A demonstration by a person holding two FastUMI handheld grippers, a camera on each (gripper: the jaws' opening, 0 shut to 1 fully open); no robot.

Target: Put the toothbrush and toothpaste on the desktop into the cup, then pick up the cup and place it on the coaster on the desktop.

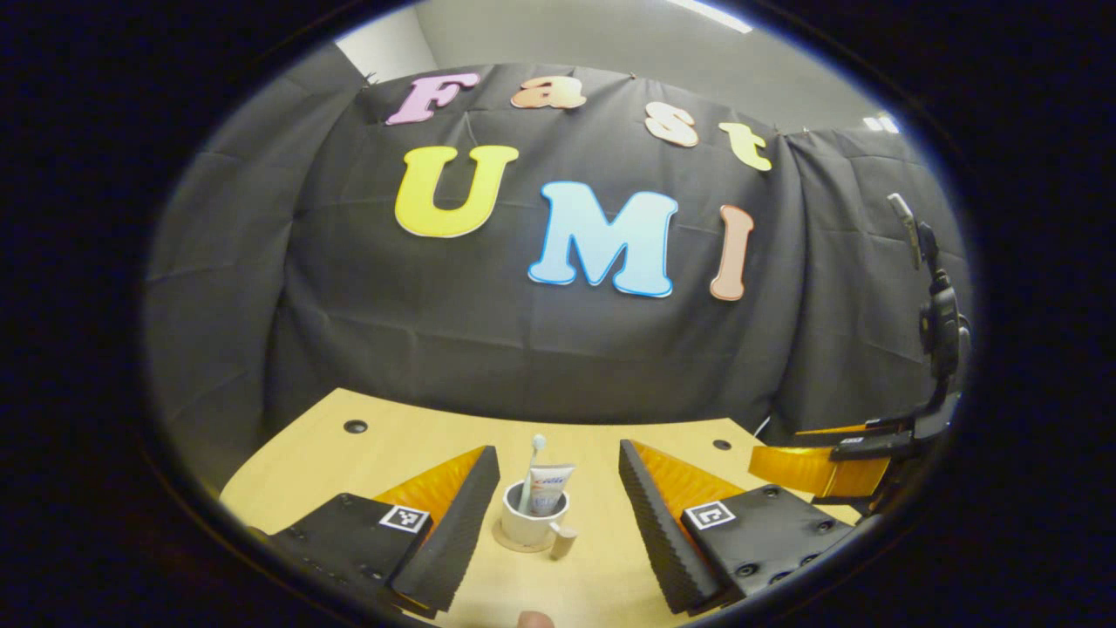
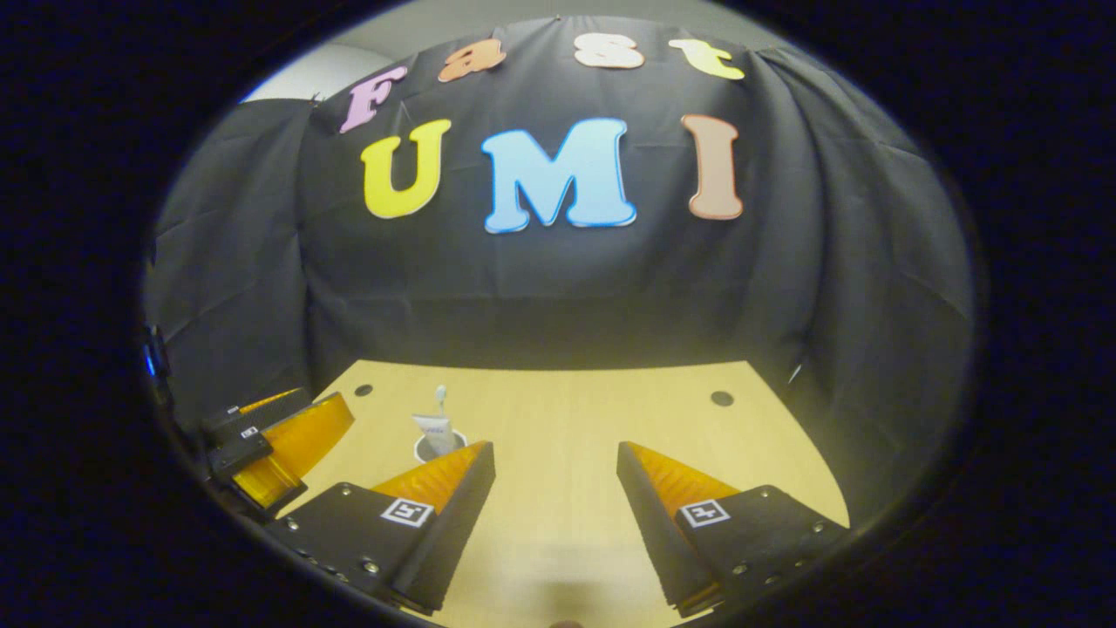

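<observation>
Left gripper view looks over the wooden surface point(image 1: 610, 558), where the left gripper point(image 1: 551, 523) hangs with jaws wide apart around the cup point(image 1: 532, 522). That cup sits on the coaster point(image 1: 514, 545), holding the toothpaste point(image 1: 549, 490) and toothbrush point(image 1: 533, 467). The task looks finished; only pulling back remains. The right gripper point(image 2: 554, 510) hangs open, gripping nothing.
</observation>
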